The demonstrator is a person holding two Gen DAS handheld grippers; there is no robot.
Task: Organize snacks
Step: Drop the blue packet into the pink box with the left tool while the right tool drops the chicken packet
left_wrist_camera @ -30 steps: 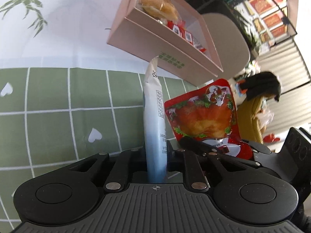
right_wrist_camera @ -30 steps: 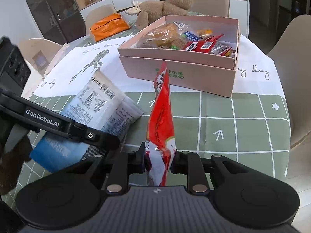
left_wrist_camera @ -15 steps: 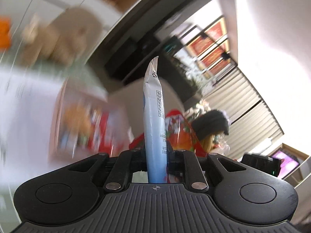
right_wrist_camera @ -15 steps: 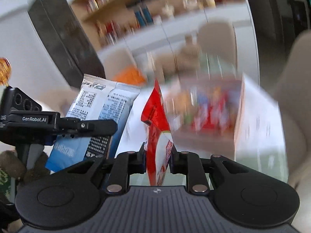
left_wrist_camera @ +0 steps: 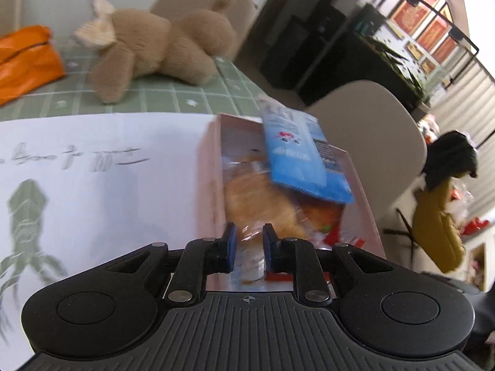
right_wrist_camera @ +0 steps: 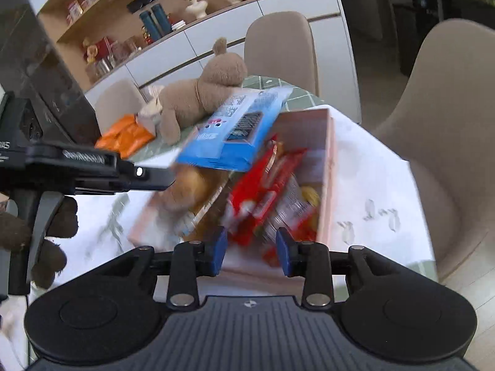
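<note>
Black plastic tongs (left_wrist_camera: 249, 249) with ribbed housings, round side discs, silver screws and blue pads (right_wrist_camera: 219, 249) are seen; white lettering is printed on the left tongs (right_wrist_camera: 102, 170).

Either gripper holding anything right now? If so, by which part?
Nothing held. Left gripper and right gripper are open over the pink box; the blue packet is loose.

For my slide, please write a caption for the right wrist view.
Open right gripper above the pink box, blue packet and red packet inside.
</note>
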